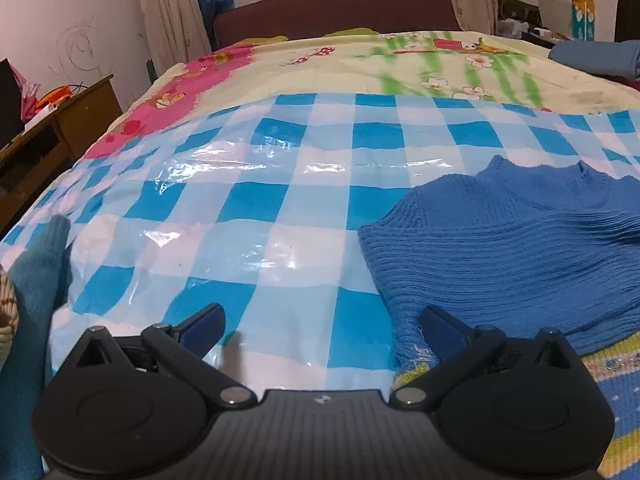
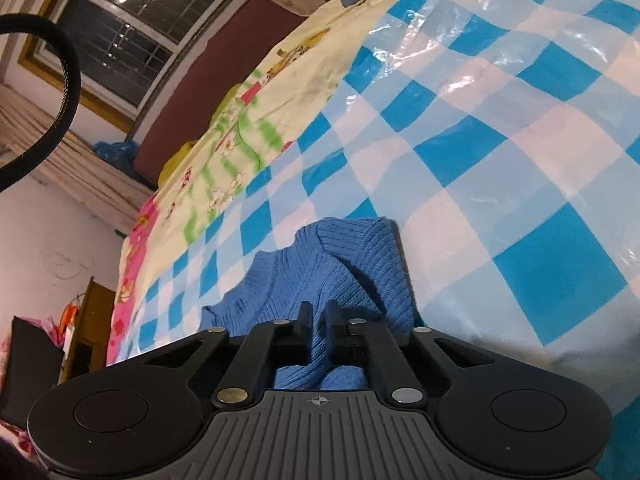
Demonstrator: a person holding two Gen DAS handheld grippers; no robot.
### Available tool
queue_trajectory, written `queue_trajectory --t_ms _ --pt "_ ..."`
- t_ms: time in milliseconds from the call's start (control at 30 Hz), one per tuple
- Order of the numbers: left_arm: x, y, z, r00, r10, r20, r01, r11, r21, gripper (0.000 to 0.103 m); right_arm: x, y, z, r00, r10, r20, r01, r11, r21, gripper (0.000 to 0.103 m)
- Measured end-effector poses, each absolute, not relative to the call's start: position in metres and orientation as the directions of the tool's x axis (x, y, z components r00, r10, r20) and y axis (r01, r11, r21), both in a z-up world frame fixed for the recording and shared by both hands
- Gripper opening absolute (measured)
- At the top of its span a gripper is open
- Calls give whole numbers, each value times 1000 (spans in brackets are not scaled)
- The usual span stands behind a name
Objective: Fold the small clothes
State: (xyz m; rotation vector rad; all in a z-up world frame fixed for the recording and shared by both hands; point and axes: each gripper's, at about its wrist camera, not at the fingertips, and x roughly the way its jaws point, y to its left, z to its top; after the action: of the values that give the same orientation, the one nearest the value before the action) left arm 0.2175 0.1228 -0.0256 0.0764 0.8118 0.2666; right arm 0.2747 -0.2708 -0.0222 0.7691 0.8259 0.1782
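Blue ribbed knit sweater (image 1: 520, 248) lying on the bed's checked plastic sheet (image 1: 248, 208): soft, light, stretchy, best taken at hem corners. Left gripper (image 1: 320, 320) spread wide beside the hem; right gripper (image 2: 318, 312) pinching bunched knit.

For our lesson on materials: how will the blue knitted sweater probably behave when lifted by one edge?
The blue sweater is ribbed knit, already rumpled, so it will likely droop limply. The glossy checked plastic sheet beneath probably lets it slide. The right claw pinches a fold easily, suggesting soft, light fabric.
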Motion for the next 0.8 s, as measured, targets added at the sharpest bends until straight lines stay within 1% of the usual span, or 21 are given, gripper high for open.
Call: queue_trajectory --t_ms 200,267,333,400,500,633,733,800 --pt "218 124 -29 650 266 -712 -219 962 160 103 270 -277 -30 658 412 -630 182 725 664 3" --pt "218 122 -29 651 267 -711 -216 962 165 103 268 -278 -28 660 422 -621 171 721 672 3" --pt "219 121 -29 651 267 -711 -210 963 170 103 268 -279 -27 656 431 -620 170 716 677 12" --pt "219 120 -29 651 268 -711 -208 963 172 103 271 -279 -28 651 430 -625 183 710 680 13" --pt "219 119 -28 650 267 -711 -206 963 173 103 278 -282 -37 657 417 -629 230 683 693 21" --pt "219 118 -28 652 267 -710 -202 963 176 103 286 -285 -47 664 438 -605 263 621 738 22" --pt "220 117 -28 652 266 -710 -199 964 178 103 286 -285 -48 671 433 -602 267 616 741 24" --pt "219 117 -28 653 264 -709 -199 964 176 103 283 -290 -48 682 443 -582 274 583 765 27"
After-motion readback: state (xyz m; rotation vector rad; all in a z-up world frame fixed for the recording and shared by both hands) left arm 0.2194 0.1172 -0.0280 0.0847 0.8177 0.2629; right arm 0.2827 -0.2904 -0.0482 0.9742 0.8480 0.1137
